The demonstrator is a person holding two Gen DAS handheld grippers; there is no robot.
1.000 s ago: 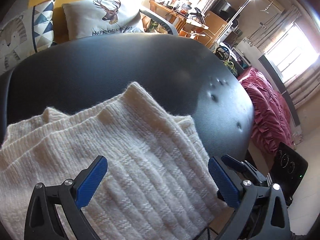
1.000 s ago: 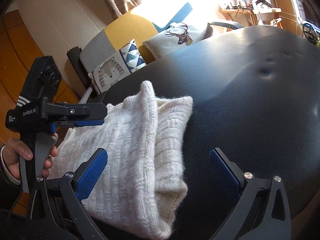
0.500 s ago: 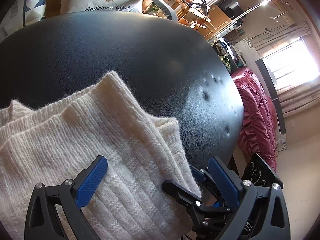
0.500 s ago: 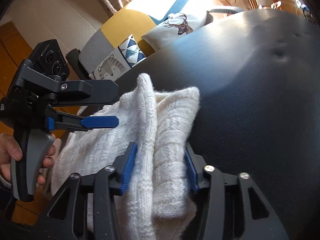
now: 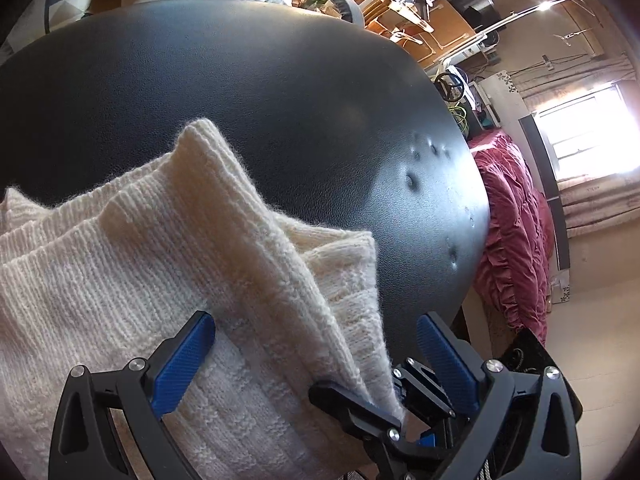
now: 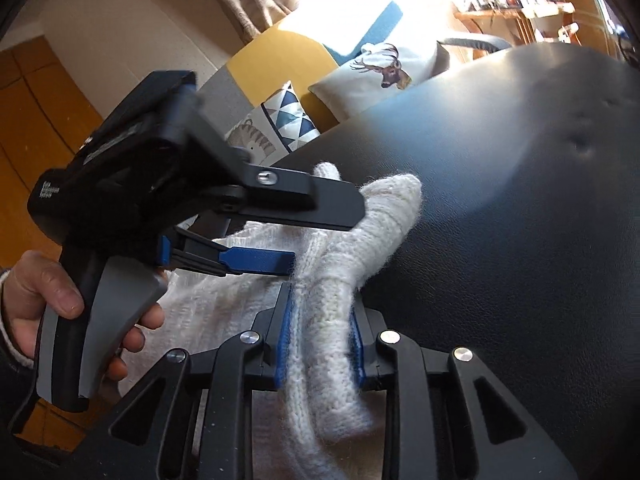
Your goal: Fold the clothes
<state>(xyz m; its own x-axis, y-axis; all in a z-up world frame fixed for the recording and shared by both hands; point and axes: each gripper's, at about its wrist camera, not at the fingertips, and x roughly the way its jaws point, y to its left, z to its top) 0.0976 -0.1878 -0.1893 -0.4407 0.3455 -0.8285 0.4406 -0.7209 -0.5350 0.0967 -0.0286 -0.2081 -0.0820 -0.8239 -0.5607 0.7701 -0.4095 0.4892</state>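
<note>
A cream knit sweater [image 5: 140,280] lies folded on a black padded surface [image 5: 280,100]. My left gripper [image 5: 316,322] hovers open over it, blue pads wide apart on either side of a raised fold. My right gripper [image 6: 320,322] has its jaws closing on a thick fold along the sweater [image 6: 384,208] edge, with both pads pressing the knit. In the left wrist view the right gripper [image 5: 360,404] bites the sweater's right corner. The left gripper [image 6: 316,236], seen from the right wrist, reaches across the sweater just above it, held by a hand [image 6: 36,304].
Beyond the black surface [image 6: 520,200] sit a deer-print cushion [image 6: 384,68] and a triangle-patterned cushion [image 6: 292,116] on a yellow chair. Red bedding [image 5: 516,240] lies past the right edge. A cluttered wooden desk [image 5: 400,0] stands at the back.
My right gripper moved in over the sweater's edge and went from wide open to clamped on the fold. The left gripper drew closer over the sweater and stayed open.
</note>
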